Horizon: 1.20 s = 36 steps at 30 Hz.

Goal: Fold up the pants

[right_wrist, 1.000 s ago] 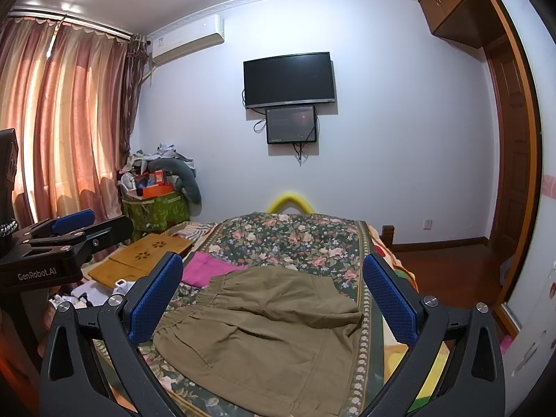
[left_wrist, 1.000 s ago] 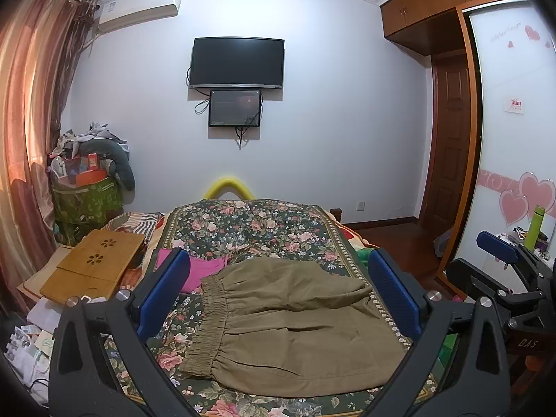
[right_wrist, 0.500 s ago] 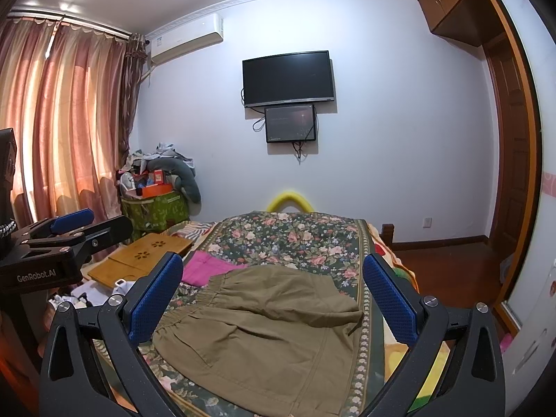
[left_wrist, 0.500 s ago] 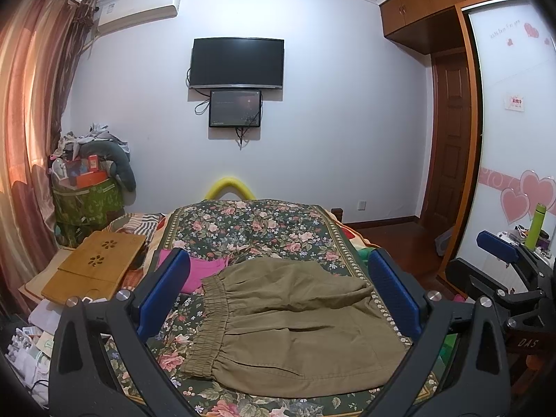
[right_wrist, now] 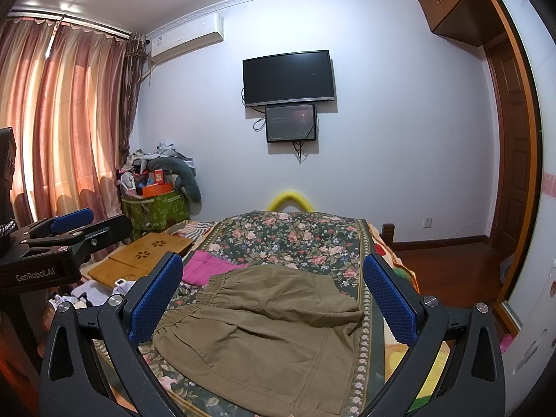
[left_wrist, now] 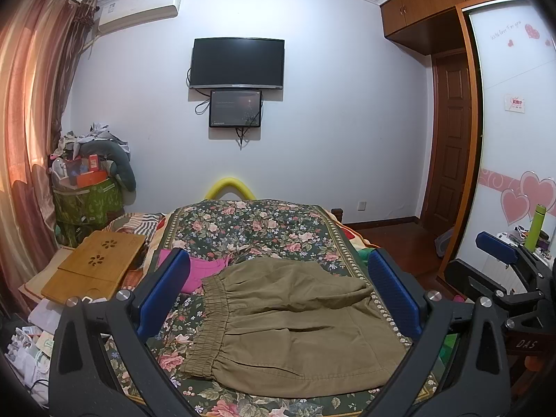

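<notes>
Item one, at the left edge of the bed: we see a wooden lap desk (left_wrist: pixel 95 266), lying flat beside the bedspread (left_wrist: pixel 264 226).

Item two: a pink garment (left_wrist: pixel 205 271) on the bedspread, just past the waistband of the pants (left_wrist: pixel 292 316) and touching it.

Item three, the pants: olive, lying on the near part of the bedspread, waistband toward the bed's left edge, legs reaching to the right edge, the far leg rumpled.

Item four: our left gripper (left_wrist: pixel 278 295), jaws spread wide, holding nothing, above the pants.

Item five: our right gripper (right_wrist: pixel 274 299), equally wide open and empty, also clear of the cloth.
</notes>
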Motion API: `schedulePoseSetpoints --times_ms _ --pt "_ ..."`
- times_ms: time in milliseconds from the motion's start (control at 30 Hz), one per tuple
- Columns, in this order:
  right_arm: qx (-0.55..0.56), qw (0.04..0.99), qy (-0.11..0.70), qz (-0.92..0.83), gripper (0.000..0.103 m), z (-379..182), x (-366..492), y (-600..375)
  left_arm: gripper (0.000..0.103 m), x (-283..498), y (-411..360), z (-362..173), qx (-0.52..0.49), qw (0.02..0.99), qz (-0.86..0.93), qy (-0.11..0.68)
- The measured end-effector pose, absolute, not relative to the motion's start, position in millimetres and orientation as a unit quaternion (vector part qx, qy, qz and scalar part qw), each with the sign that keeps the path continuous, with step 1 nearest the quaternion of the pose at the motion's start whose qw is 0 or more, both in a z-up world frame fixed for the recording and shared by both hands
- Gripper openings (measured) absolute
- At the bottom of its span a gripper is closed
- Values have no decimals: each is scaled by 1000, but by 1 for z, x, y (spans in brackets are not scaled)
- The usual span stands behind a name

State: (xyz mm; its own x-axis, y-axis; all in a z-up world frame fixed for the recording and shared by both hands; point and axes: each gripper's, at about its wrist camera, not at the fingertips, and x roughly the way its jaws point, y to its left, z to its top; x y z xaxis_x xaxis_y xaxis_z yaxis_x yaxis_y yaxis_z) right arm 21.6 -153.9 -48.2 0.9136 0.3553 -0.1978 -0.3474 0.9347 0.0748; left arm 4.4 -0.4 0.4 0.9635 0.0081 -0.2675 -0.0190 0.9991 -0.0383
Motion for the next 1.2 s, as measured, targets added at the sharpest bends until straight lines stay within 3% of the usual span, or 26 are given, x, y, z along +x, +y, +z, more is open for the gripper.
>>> schedulePoseSetpoints --times_ms 1200 --pt "17 977 115 180 103 -51 32 -153 103 11 3 -3 -24 989 11 143"
